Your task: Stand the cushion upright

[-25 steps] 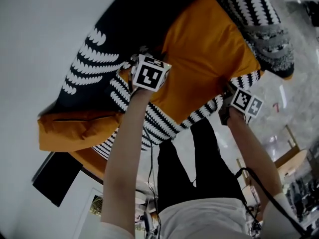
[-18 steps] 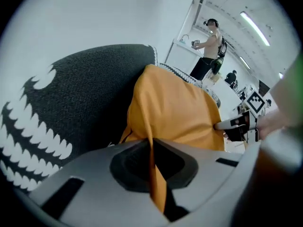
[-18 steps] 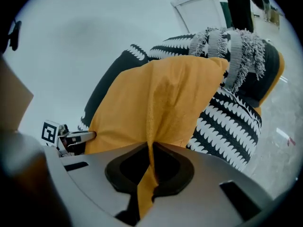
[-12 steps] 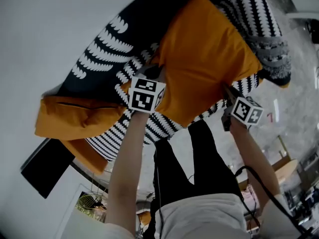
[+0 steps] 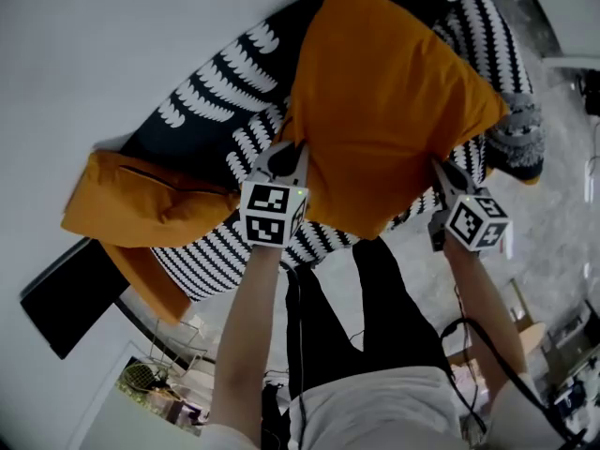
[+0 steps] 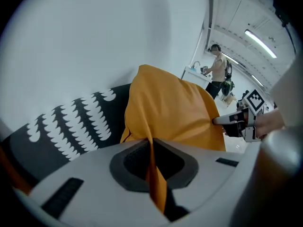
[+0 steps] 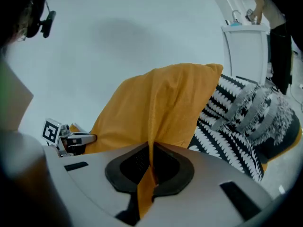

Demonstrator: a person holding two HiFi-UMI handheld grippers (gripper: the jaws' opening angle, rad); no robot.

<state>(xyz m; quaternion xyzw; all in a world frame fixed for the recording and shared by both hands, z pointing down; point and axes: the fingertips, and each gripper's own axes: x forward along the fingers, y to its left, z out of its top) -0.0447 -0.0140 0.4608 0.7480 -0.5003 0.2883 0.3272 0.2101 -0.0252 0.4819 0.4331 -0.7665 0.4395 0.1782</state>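
Note:
An orange cushion (image 5: 384, 111) is lifted off the black-and-white patterned sofa (image 5: 216, 101), tilted up toward the white wall. My left gripper (image 5: 286, 156) is shut on the cushion's near left edge; orange cloth (image 6: 154, 174) is pinched between its jaws, and the cushion (image 6: 165, 108) rises ahead. My right gripper (image 5: 441, 172) is shut on the near right edge, with a fold of orange cloth (image 7: 149, 174) clamped in its jaws and the cushion (image 7: 161, 103) standing beyond. Each gripper shows in the other's view: the right one (image 6: 225, 120), the left one (image 7: 87, 138).
A second orange cushion (image 5: 141, 209) lies on the sofa's left end. A black-and-white patterned cushion with a grey fringe (image 5: 511, 139) sits at the right end. A dark flat object (image 5: 61, 298) lies lower left. The person's legs (image 5: 366, 317) stand before the sofa. Another person (image 6: 218, 72) stands far off.
Both grippers have risen and rolled, carrying the orange cushion's near edge up. The cushion has swung from lying flat toward upright against the wall.

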